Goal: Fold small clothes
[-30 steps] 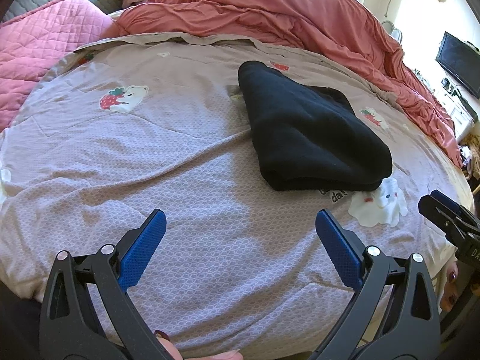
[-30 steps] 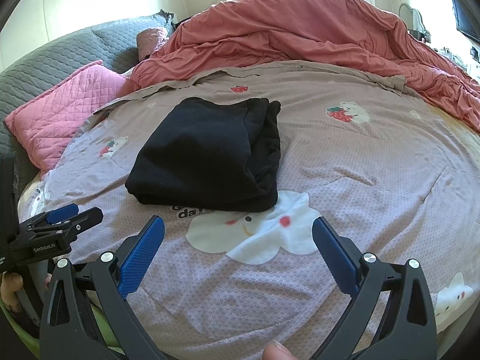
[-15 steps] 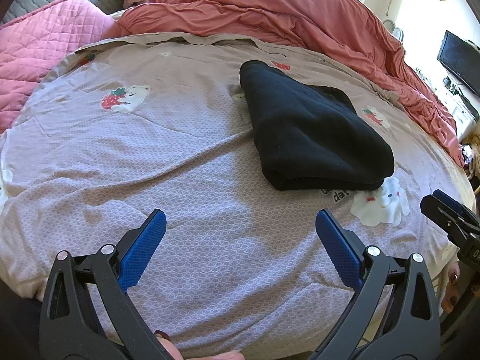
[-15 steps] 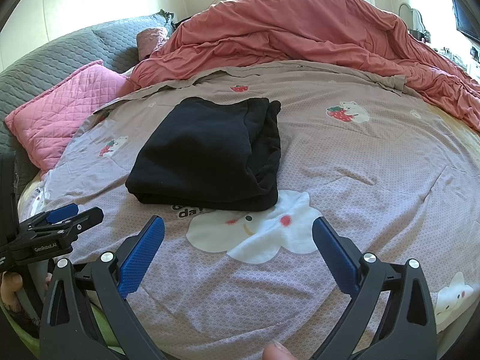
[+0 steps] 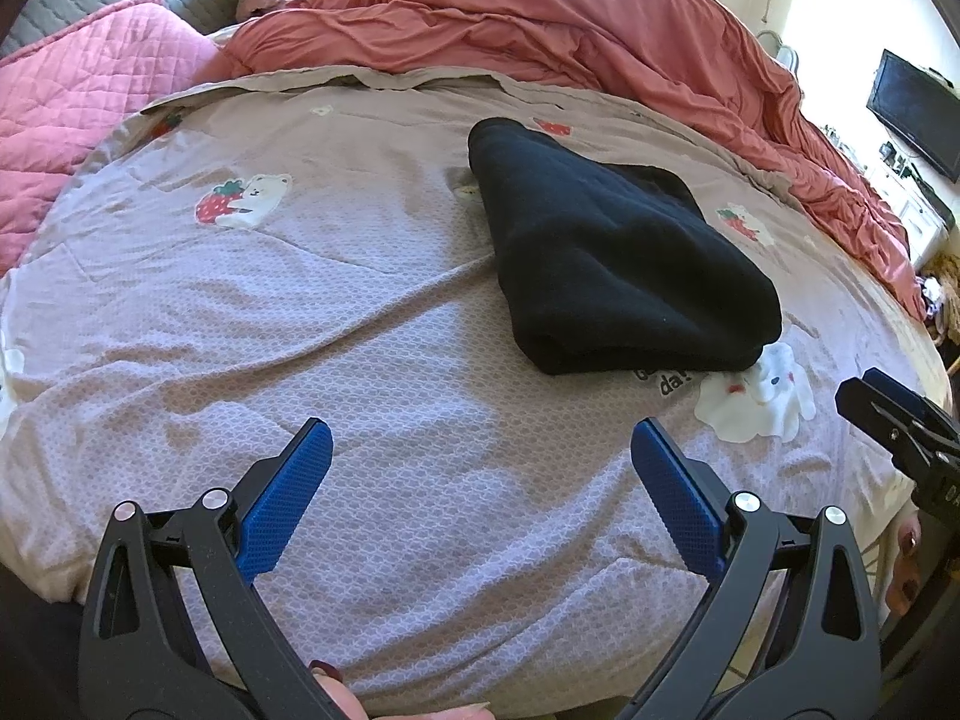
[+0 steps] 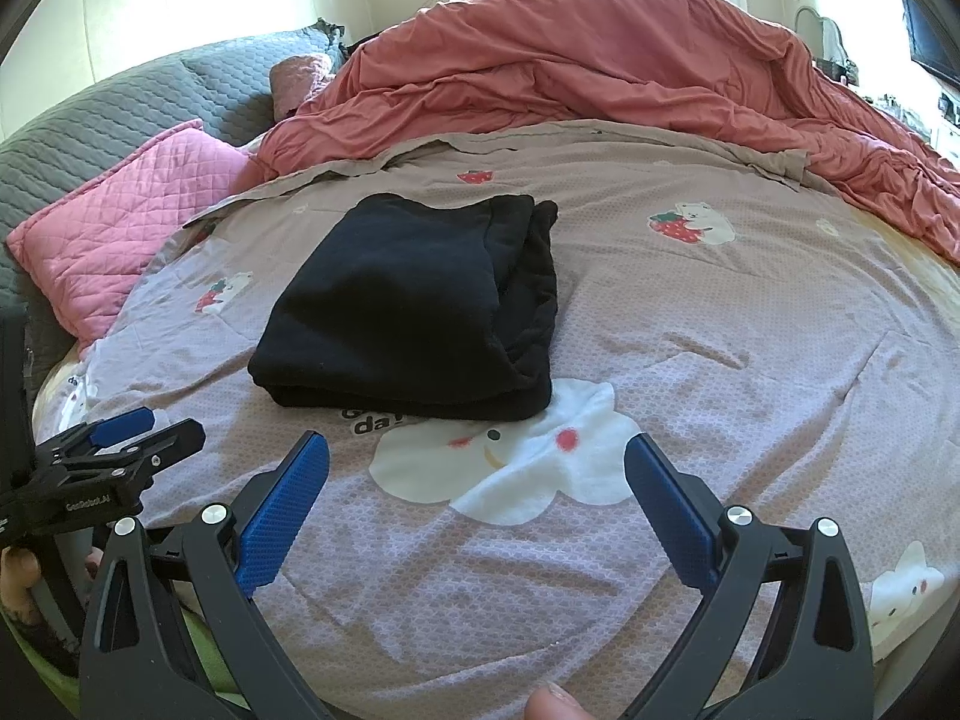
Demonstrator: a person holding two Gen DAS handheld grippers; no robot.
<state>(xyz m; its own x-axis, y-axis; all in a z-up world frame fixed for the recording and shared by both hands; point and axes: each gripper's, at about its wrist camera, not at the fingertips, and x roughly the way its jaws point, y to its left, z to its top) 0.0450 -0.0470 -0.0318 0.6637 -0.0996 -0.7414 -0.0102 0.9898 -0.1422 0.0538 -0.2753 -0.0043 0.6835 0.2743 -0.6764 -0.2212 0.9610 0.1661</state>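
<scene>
- Almost no change over the last second: slight drift of the left-wrist view only.
- Left gripper (image 5: 480, 456) and right gripper (image 6: 477, 468) spread wide, grasping nothing.
- Black garment (image 6: 414, 312) folded on bedsheet (image 6: 720, 360), apart from both.
- Fold apparently finished.

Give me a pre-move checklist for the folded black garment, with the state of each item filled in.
1. Left gripper open and holding nothing: ok.
2. Right gripper open and holding nothing: ok.
3. Both grippers clear of the black garment, with bare sheet between: ok.
4. Garment folded into a compact stack on the lilac sheet: ok; the layered edges on its right side look slightly uneven.
5. Garment clear of the red duvet and pink pillow: ok.
6. Fold tidy on the underside: cannot tell, hidden.
</scene>
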